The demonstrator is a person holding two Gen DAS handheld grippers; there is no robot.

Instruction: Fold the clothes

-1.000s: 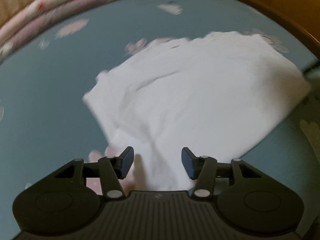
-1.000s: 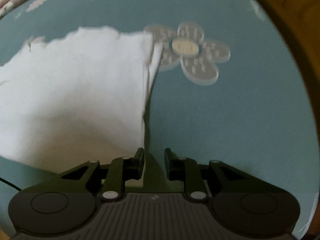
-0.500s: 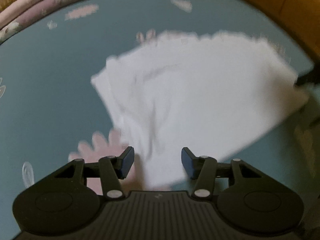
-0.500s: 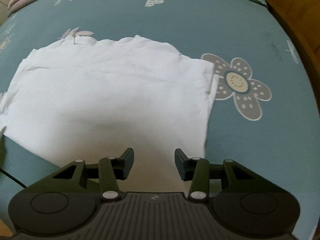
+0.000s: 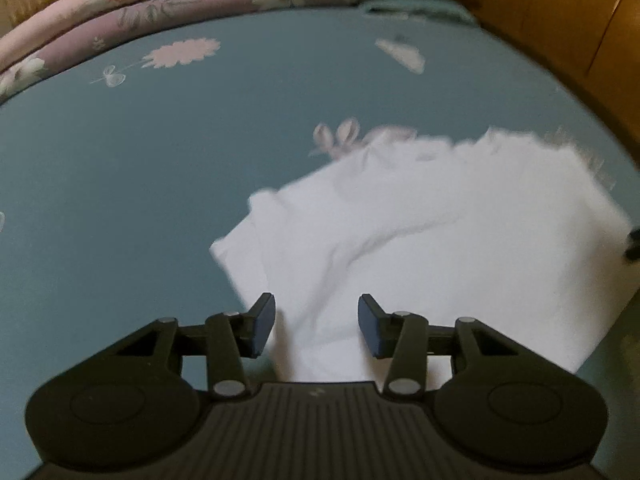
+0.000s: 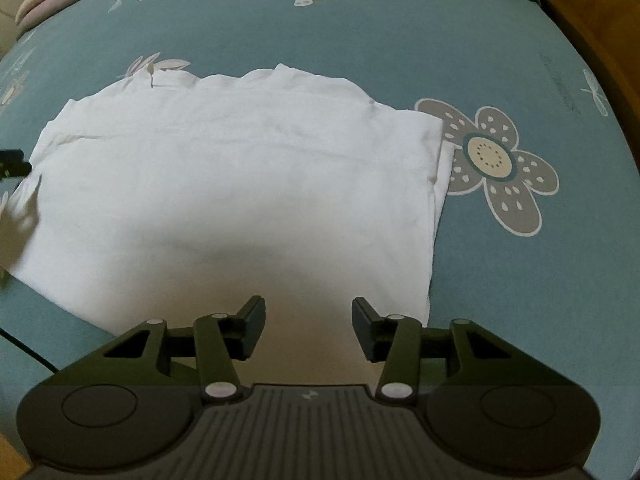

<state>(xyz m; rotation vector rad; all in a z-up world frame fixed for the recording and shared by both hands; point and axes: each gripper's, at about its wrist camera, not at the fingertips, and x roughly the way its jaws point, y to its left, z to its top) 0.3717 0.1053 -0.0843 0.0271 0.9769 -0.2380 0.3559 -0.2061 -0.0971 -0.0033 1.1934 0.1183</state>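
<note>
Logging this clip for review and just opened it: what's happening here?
A person holds a gripper in each hand over a white garment lying folded into a rough rectangle on a teal bedsheet with printed flowers. The left gripper and the right gripper are both open and holding nothing, each above the garment's near edge. A crease runs across the cloth in the left wrist view, which is blurred.

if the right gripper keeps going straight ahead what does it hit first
Most likely the white folded garment: the open right gripper points right over its near edge. Its height above the cloth is unclear.
</note>
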